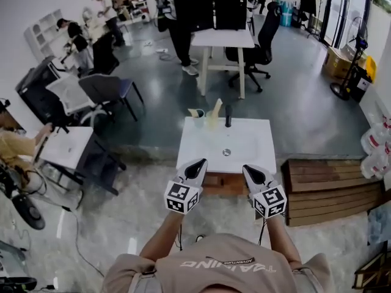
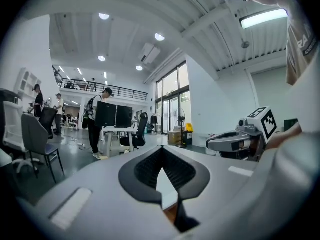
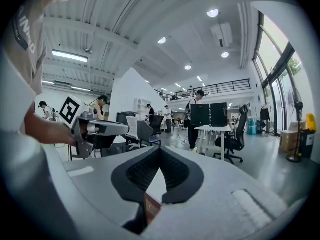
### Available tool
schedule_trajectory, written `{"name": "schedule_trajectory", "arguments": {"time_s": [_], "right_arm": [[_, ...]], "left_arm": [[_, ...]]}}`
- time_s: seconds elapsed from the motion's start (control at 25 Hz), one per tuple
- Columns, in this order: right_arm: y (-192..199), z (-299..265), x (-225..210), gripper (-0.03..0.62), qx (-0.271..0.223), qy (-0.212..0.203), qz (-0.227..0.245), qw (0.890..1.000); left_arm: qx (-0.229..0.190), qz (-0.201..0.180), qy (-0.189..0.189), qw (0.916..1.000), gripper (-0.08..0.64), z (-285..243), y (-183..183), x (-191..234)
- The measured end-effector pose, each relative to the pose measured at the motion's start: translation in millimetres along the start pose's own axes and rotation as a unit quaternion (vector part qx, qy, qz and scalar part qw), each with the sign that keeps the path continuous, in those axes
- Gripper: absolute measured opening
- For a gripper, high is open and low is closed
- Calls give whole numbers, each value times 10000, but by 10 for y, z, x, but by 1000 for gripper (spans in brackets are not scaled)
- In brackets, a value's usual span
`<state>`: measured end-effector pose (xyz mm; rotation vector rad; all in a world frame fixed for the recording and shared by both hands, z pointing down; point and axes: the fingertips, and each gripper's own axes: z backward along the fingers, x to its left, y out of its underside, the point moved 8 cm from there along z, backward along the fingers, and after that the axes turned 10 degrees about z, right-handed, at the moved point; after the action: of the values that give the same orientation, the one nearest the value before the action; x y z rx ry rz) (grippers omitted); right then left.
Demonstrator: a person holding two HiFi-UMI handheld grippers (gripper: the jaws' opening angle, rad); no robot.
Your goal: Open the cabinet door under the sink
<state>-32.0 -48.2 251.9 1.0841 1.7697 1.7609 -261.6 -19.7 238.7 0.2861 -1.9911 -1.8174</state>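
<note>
- Most of the cabinet (image 1: 223,183) under the sink is hidden. The head view shows only a brown strip of it below the near edge of the white sink top (image 1: 244,140), between the two grippers. Whether its door is open or closed cannot be told.
- Both gripper views catch only a sliver of that brown wood and a wedge of white through the gap behind their pads.
- Two small items at the back left of the sink top, beside the black faucet (image 1: 228,116), are too blurred to name. The drain (image 1: 226,152) sits mid-basin.
- Stacked wooden boards (image 1: 330,188) lie on the floor just right of the sink.
- Print on the person's shirt (image 1: 227,265) appears upside down and seems to read "TRAINING". The smaller line beside it is too small to read.
- Each gripper carries a cube (image 1: 182,197) with black-and-white square markers, not lettering.
- The left gripper (image 1: 197,165) is held level over the near left edge of the sink top. Its black pads (image 2: 145,169) meet tip to tip with nothing between them.
- The right gripper (image 1: 250,170) is held over the near right edge, well apart from the other. Its jaws are likewise closed at the tips and empty.
- Neither gripper can be seen touching the cabinet.
</note>
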Motion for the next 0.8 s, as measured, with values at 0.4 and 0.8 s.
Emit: {"name": "schedule_trajectory", "arguments": {"time_s": [0.4,0.8], "right_arm": [[-58,21,100,0,40,234,156,9996],[130,154,206,0,298,356,42,9989]], "left_arm": [[-41,29,-350,9994,18,255,102,134],[165,6,-365,9992,18,415,205,121]]}}
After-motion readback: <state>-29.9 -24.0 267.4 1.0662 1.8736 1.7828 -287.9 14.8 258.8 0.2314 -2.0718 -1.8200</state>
